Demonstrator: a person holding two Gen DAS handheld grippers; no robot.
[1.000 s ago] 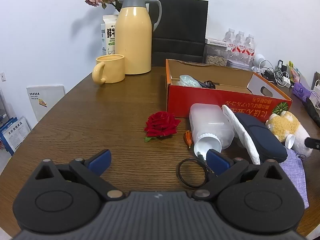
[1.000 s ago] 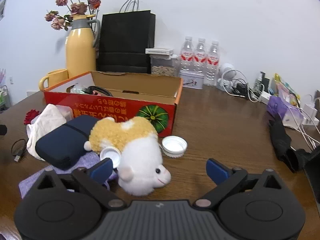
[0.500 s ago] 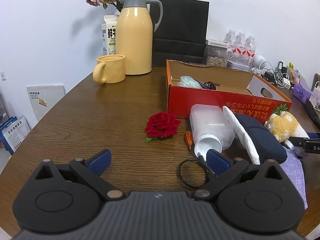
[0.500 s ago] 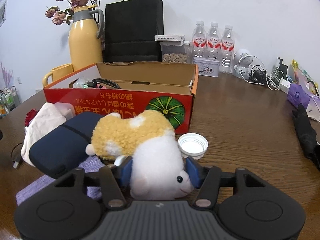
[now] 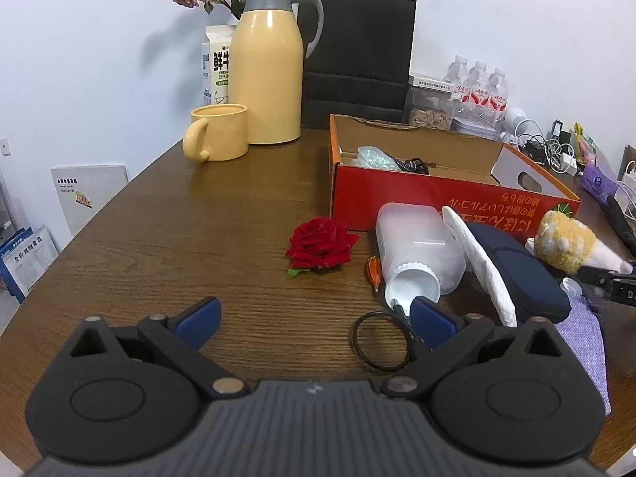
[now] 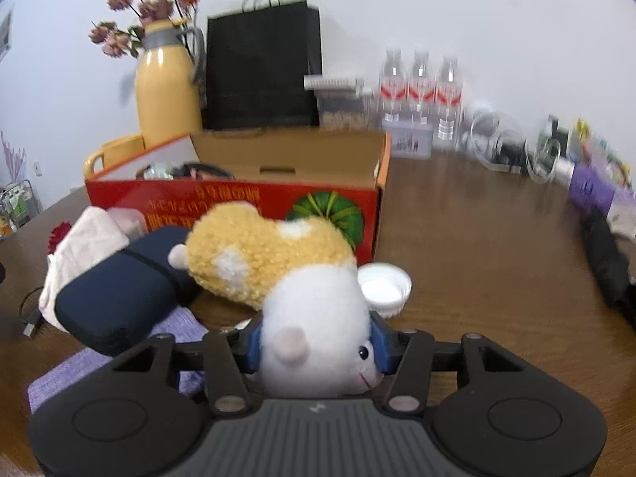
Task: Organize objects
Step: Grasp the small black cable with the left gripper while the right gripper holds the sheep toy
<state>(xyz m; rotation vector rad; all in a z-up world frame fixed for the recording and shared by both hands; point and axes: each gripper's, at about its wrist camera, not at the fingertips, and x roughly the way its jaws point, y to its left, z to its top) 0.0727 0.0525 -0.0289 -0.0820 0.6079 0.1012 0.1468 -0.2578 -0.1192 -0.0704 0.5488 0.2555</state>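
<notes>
A yellow-and-white plush toy (image 6: pixel 278 262) lies in front of the red cardboard box (image 6: pixel 238 206). My right gripper (image 6: pixel 318 348) has its jaws closing on the toy's white head, and both blue pads press into the plush. Beside the toy are a navy case (image 6: pixel 119 286), a white cloth (image 6: pixel 87 246), a purple cloth (image 6: pixel 91 365) and a white lid (image 6: pixel 383 288). My left gripper (image 5: pixel 314 318) hovers open over bare table, holding nothing. Ahead of it lie a red rose (image 5: pixel 320 244), a clear plastic bottle (image 5: pixel 417 254) on its side and a black ring (image 5: pixel 381 341).
A yellow thermos (image 5: pixel 266 71), yellow mug (image 5: pixel 218 133), milk carton and black paper bag (image 5: pixel 357 59) stand at the back. Water bottles (image 6: pixel 417 91), cables and a purple item line the far right. A black object (image 6: pixel 608 262) lies at the right edge.
The right gripper moved forward over the plush toy, and its jaws narrowed from wide apart to clamping the white head. The left gripper stayed still and open.
</notes>
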